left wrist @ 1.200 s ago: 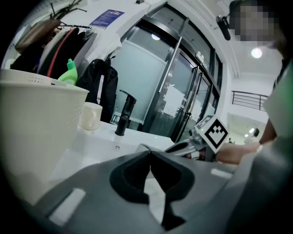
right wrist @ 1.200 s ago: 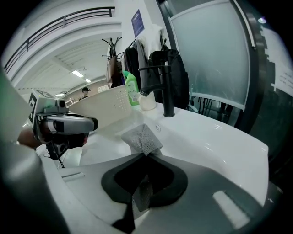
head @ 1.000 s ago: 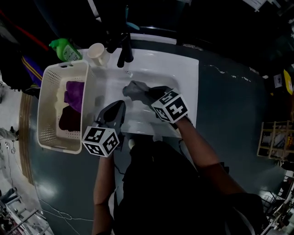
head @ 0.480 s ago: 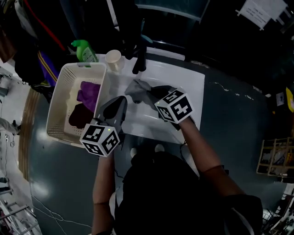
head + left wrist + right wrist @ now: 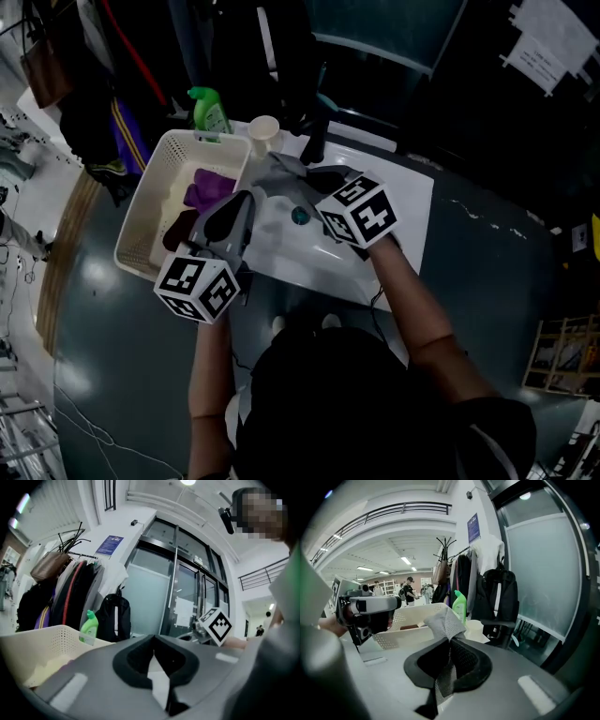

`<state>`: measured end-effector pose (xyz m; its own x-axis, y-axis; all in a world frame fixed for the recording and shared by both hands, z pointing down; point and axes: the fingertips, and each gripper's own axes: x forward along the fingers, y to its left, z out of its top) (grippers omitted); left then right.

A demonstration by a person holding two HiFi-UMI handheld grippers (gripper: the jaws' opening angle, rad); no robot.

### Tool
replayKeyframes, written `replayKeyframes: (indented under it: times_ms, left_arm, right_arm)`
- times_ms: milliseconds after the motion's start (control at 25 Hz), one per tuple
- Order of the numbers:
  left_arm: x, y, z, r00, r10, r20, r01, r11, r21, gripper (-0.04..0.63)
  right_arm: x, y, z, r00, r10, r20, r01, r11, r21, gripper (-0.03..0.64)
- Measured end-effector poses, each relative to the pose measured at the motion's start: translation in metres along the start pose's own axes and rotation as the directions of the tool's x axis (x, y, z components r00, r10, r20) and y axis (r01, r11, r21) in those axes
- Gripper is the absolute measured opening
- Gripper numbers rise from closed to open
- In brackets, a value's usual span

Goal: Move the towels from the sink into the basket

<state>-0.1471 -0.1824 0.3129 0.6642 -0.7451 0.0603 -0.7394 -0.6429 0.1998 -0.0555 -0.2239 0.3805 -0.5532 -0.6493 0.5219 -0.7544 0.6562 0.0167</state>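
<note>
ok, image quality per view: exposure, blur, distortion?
Head view: underexposed, largely black; only the white rectangular sink and cream perforated plastic basket read clearly. Left gripper view: fisheye bending, black corners, ceiling lamp glare, left gripper soft. Right gripper view: same fisheye; grey mesh towel between the jaws sharp.

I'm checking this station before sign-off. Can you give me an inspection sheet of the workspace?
Surface: white sink, partly hidden by the grippers.
Job's things: grey towel held up over the sink's left side; purple towel and dark towel lie in the basket left of the sink.
Clutter: green bottle and cup beside the faucet.
Grippers: right gripper shut on the grey towel; left gripper has its jaws together, nothing clearly held.
Cables: thin cable on the floor, lower left.
Surroundings: coats on a rack, backpack, glass doors.
</note>
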Motion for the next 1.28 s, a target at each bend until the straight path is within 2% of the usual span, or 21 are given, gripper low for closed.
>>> replayKeyframes:
  times_ms: [320,480,720,1000,1280]
  left_arm:
    - [-0.049,0.04,0.025,0.988,0.138,0.062,-0.139,0.99,0.013,0.009]
    - [-0.085,0.064,0.034,0.967,0.233,0.098,-0.235,0.972,0.003,0.009]
    - [-0.126,0.099,0.032,0.935,0.34,0.099,-0.34,0.94,-0.012,0.009]
    - [-0.175,0.126,0.021,0.898,0.43,0.089,-0.429,0.903,-0.039,0.009]
    - [-0.209,0.147,0.008,0.869,0.491,0.067,-0.487,0.871,-0.069,0.009]
  right_arm:
    - [0.019,0.034,0.046,0.997,0.064,0.046,-0.06,0.995,-0.081,0.012]
    - [0.033,0.062,0.07,0.99,0.124,0.064,-0.114,0.985,-0.132,0.012]
    - [0.064,0.104,0.093,0.976,0.211,0.057,-0.196,0.96,-0.199,0.012]
    - [0.096,0.162,0.1,0.953,0.301,0.014,-0.288,0.923,-0.256,0.014]
    - [0.123,0.205,0.096,0.929,0.368,-0.047,-0.364,0.884,-0.294,0.014]
